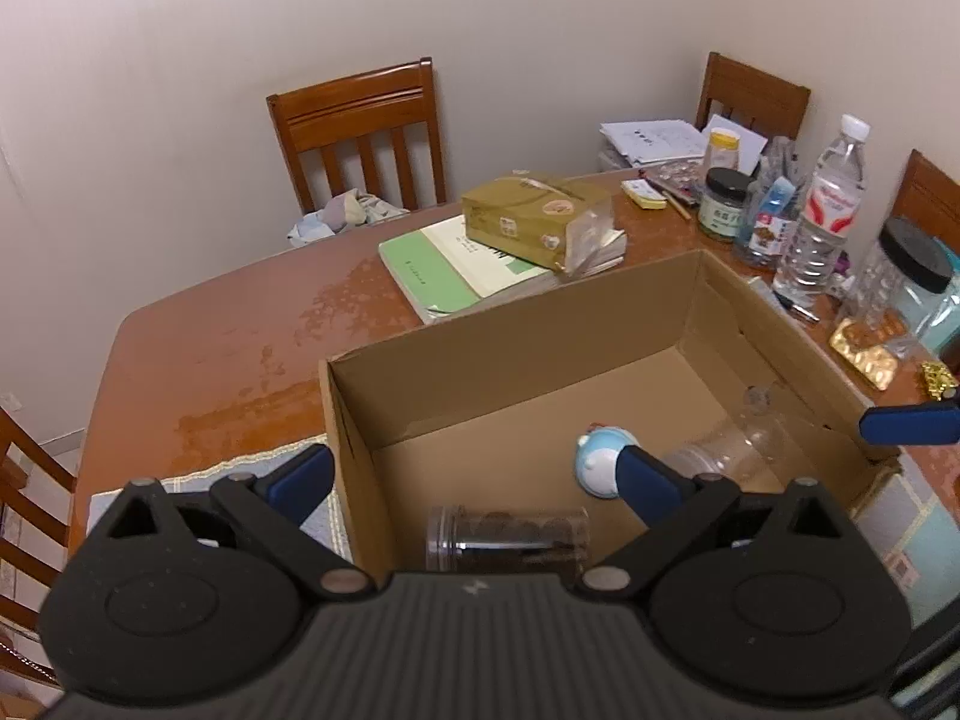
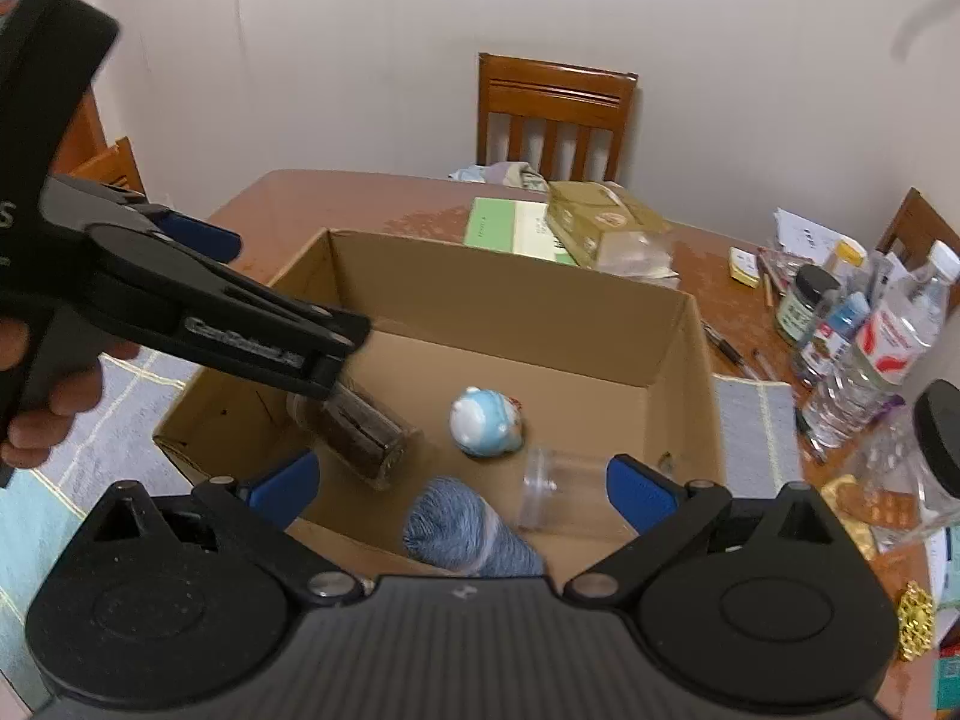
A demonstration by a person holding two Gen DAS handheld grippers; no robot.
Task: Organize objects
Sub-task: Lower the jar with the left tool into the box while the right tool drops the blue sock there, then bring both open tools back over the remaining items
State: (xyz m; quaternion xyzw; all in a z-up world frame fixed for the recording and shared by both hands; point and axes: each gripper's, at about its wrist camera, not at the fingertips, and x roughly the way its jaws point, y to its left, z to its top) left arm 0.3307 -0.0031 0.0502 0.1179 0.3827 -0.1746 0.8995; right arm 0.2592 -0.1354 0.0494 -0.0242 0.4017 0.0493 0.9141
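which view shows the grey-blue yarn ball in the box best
The right wrist view. There the yarn ball lies in plain sight against the near wall of the cardboard box, beside the clear jar. The left wrist view shows nothing of it; the hand-held gripper body covers that corner.

Walls: plain, off-white
Tabletop: reddish-brown, glossy, worn patches
Chairs: brown wood, slatted backs, drawn up around the tabletop
Light: soft, even

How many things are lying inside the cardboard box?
4: a dark-filled jar at the left, a blue toy mid-floor, a clear jar at the right, grey-blue yarn nearest. The near wall may hide more.
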